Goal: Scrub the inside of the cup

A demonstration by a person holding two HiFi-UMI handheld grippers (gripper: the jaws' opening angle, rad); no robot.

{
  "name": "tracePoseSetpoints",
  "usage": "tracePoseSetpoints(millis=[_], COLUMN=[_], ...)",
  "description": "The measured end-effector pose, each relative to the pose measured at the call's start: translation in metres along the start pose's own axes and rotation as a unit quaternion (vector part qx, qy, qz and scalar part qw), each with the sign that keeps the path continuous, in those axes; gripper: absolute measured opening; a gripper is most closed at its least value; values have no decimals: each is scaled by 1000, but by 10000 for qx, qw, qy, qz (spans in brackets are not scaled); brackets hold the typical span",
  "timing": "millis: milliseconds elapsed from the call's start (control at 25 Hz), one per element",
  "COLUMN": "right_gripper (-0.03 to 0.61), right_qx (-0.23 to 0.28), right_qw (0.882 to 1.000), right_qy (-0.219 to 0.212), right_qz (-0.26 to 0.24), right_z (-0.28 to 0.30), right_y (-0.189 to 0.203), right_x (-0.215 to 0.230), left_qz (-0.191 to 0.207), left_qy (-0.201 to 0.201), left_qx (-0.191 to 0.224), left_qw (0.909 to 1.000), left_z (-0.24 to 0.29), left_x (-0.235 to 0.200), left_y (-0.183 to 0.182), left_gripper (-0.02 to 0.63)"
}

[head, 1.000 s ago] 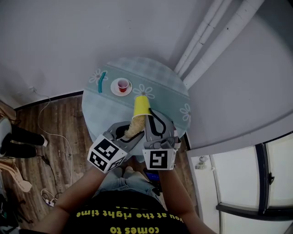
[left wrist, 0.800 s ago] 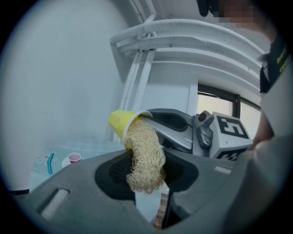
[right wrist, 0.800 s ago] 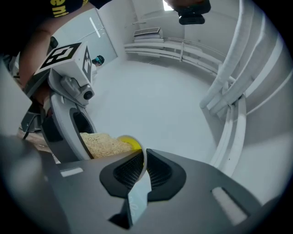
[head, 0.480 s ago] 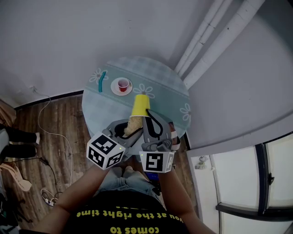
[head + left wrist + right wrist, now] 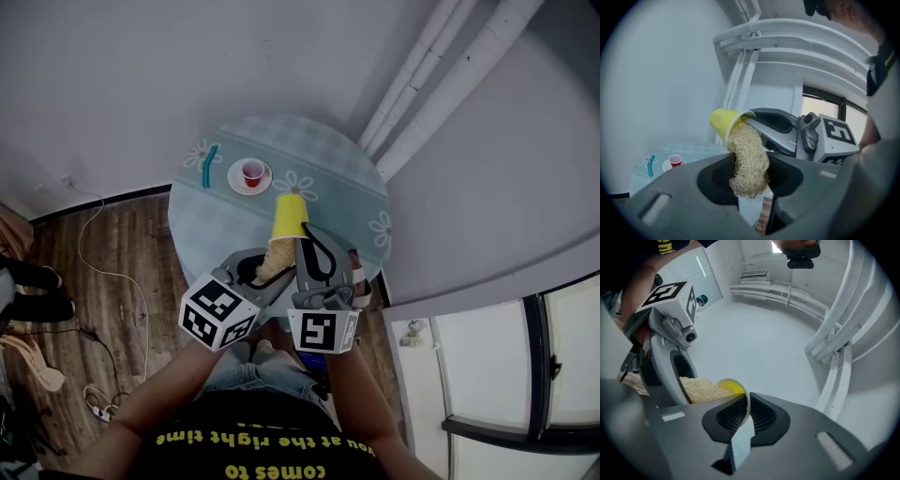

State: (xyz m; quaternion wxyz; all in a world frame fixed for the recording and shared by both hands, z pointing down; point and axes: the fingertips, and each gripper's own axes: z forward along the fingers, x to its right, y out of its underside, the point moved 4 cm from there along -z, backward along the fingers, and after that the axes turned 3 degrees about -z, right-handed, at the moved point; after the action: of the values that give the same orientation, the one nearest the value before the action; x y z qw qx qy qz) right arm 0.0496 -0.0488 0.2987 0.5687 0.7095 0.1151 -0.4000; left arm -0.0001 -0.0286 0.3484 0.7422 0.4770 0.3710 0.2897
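A yellow paper cup lies on its side in the air above the table's near edge. My right gripper is shut on its rim, with the cup wall pinched between the pads. A straw-coloured fibrous scrubber reaches into the cup's mouth. My left gripper is shut on the scrubber's near end. In the left gripper view the cup points up and left, and the right gripper sits behind it. The right gripper view shows the cup's inside and the scrubber.
A round table with a pale teal flowered cloth stands against the wall. On it are a small red cup on a white saucer and a teal stick. White pipes run behind. Cables lie on the wooden floor.
Both grippers, the cup and the scrubber stay nearly in place, with only a slight roll. A person's shoes at the left edge have moved further left.
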Motion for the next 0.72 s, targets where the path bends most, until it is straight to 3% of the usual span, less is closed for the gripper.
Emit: tracePoseSetpoints(millis=[240, 480, 720], right_gripper=[23, 23, 23], right_qx=[6, -24, -51], right_qw=[10000, 10000, 10000], right_qy=[11, 61, 58], right_qz=[-80, -2, 43], right_z=[-2, -3, -5], right_y=[-2, 1, 3], right_x=[-1, 4, 5], left_qz=[-196, 217, 277], left_qy=[18, 42, 64], left_qx=[72, -37, -58], left_qw=[9998, 9997, 9996], left_z=[0, -1, -2], left_x=[-5, 5, 11], left_y=[-6, -1, 3], left_gripper=[148, 147, 147])
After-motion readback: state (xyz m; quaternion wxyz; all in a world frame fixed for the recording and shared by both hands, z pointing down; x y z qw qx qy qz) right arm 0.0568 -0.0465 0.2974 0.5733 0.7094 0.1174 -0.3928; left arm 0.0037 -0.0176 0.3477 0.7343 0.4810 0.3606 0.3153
